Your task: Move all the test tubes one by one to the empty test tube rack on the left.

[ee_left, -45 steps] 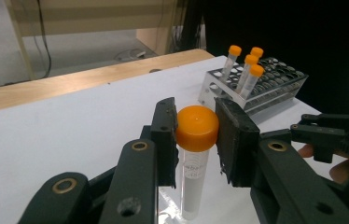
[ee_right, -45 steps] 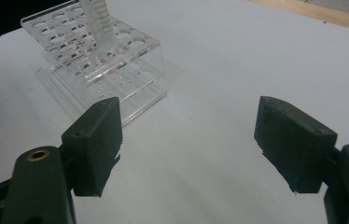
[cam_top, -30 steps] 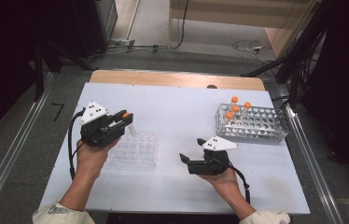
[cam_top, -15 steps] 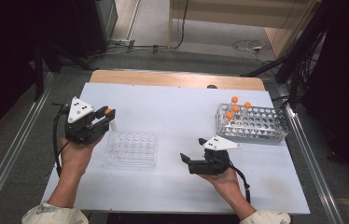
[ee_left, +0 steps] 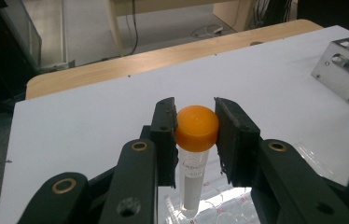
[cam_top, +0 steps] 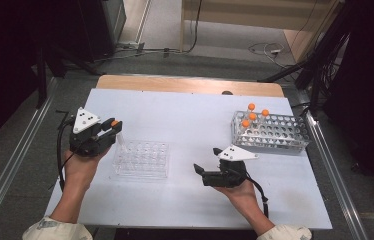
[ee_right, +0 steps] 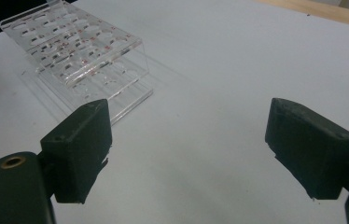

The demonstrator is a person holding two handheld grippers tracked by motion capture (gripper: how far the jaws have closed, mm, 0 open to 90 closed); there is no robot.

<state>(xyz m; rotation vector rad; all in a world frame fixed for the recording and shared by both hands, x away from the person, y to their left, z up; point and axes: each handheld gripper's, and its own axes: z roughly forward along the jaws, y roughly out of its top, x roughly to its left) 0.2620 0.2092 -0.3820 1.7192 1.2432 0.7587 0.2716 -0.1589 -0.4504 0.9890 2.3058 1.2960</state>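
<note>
My left gripper [cam_top: 113,128] is shut on an orange-capped tube [cam_top: 119,136], its jaws clamping just under the cap [ee_left: 197,127]. The tube hangs upright, and its lower end reaches the left end of a clear plastic rack [cam_top: 142,160]. I cannot tell whether the tip sits in a hole. The left gripper [ee_left: 196,135] shows the clear rack [ee_left: 231,210] right beneath it. My right gripper [cam_top: 198,169] rests low on the white table right of the clear rack, open with nothing between its jaws. The right gripper [ee_right: 189,140] faces the clear rack [ee_right: 77,51].
A metal rack [cam_top: 275,135] stands at the back right with several orange-capped tubes [cam_top: 251,116] at its left end; the same metal rack [ee_left: 345,70] appears at the far right. A wooden strip [cam_top: 190,85] runs along the white table's [cam_top: 185,120] far edge.
My left gripper carried the tube leftward, from over the clear rack's left part to its left end, then held there. The right gripper has not moved.
</note>
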